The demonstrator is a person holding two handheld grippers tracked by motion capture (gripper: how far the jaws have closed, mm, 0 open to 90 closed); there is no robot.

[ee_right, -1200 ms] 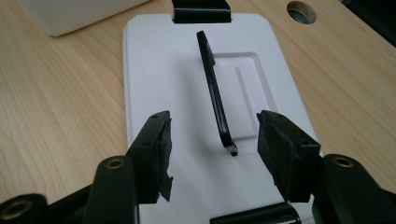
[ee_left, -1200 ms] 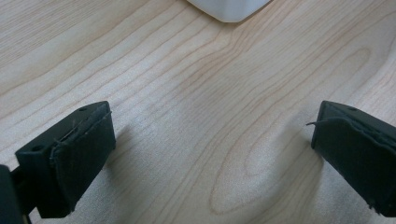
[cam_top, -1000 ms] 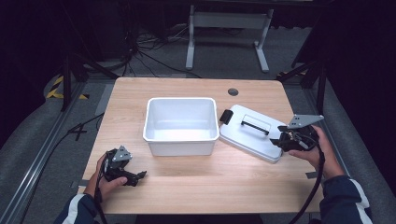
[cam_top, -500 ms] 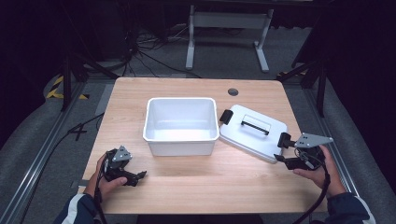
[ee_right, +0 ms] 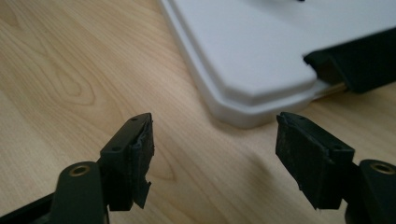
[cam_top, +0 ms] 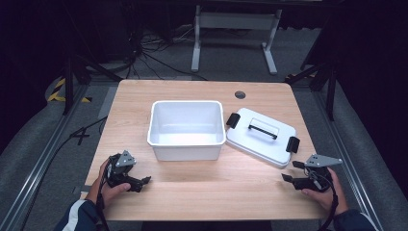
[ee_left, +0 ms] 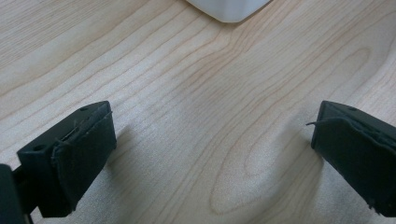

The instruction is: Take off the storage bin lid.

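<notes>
Bin (cam_top: 186, 126) of white plastic stands empty at the table (cam_top: 202, 192) middle; its lid (cam_top: 262, 135) lies flat just right of it. I see my right gripper (cam_top: 290, 171) near the lid corner, jaws just opening wide, nothing between. Left gripper (cam_top: 145, 181) rests wide open, empty.

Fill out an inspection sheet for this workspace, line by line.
Surface: wooden table, light grain, round grommet hole near the far edge.
Job's things: white bin at centre, nothing inside; white lid with black handle and two black latches, flat on the table right of the bin.
Clutter: nothing seen.
Grippers: left gripper open, low over bare wood; right gripper open, jaws just widened, nothing between them, near the lid's corner.
Cables: one trails from each gripper; more on the floor beyond the table.
Surroundings: dark room, grey floor, metal stand legs behind.
</notes>
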